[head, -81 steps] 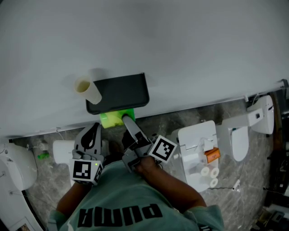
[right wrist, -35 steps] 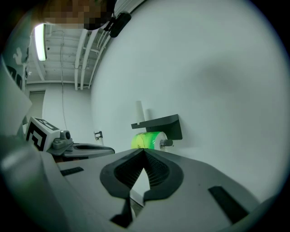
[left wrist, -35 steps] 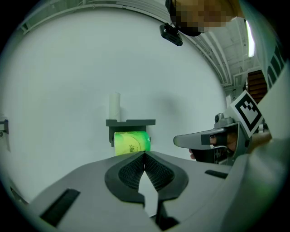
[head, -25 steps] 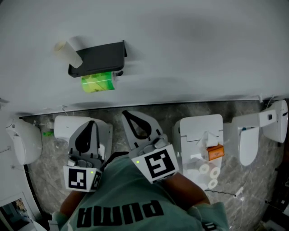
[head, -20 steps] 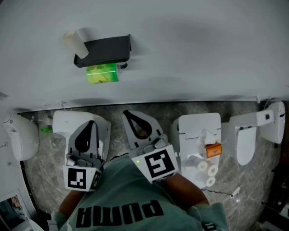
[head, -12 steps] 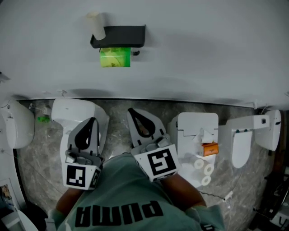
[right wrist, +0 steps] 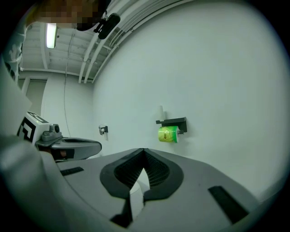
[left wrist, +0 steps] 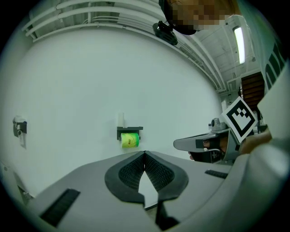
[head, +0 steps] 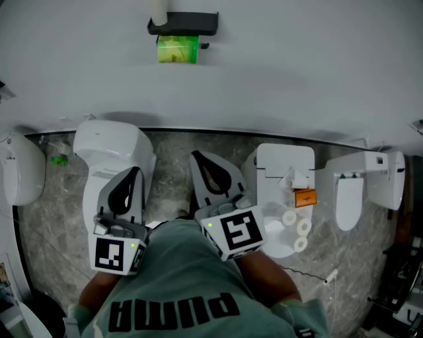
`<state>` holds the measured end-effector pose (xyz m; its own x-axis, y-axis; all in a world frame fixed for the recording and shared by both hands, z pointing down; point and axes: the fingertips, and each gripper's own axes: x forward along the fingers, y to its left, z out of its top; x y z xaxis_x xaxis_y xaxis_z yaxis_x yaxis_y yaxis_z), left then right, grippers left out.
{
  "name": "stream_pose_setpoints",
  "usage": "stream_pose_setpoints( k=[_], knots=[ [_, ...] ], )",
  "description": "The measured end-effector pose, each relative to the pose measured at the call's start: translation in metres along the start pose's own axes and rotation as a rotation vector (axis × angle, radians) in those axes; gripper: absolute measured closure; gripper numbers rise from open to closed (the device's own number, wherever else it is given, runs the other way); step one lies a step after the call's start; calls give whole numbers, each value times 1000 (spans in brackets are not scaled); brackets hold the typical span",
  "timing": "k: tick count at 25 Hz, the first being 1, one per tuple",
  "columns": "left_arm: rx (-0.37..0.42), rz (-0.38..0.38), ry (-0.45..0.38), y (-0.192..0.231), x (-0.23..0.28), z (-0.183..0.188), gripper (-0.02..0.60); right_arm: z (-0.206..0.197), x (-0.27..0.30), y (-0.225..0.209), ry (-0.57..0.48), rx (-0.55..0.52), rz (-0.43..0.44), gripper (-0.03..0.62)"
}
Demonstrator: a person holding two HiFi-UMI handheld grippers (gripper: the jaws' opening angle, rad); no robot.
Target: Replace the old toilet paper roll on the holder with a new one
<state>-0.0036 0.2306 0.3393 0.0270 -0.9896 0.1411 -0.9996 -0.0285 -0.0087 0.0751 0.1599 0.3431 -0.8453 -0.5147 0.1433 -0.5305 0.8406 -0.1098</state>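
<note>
Toilet paper roll (head: 177, 50), green, hangs high on the white wall (head: 297, 79), well apart from me. My left gripper (head: 136, 171) and right gripper (head: 197, 158) are side by side, both clenched on nothing. A black holder (head: 188, 24) sits just above the roll, with a pale tube (head: 158, 10) upright on its left end.
</note>
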Motion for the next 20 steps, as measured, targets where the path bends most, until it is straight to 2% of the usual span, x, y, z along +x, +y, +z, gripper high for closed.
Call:
stream_pose_setpoints(
  k=[9, 15, 20],
  knots=[
    [-33, 3, -5, -24, -55, -13, 577, -4, -49, 41, 14, -34, 14, 589],
    [-56, 35, -50, -45, -69, -10, 577, -9, -71, 41, 25, -38, 50, 589],
    [-56, 61, -49, -79, -73, -6, 577, -5, -96, 31, 23, -56, 90, 589]
  ],
)
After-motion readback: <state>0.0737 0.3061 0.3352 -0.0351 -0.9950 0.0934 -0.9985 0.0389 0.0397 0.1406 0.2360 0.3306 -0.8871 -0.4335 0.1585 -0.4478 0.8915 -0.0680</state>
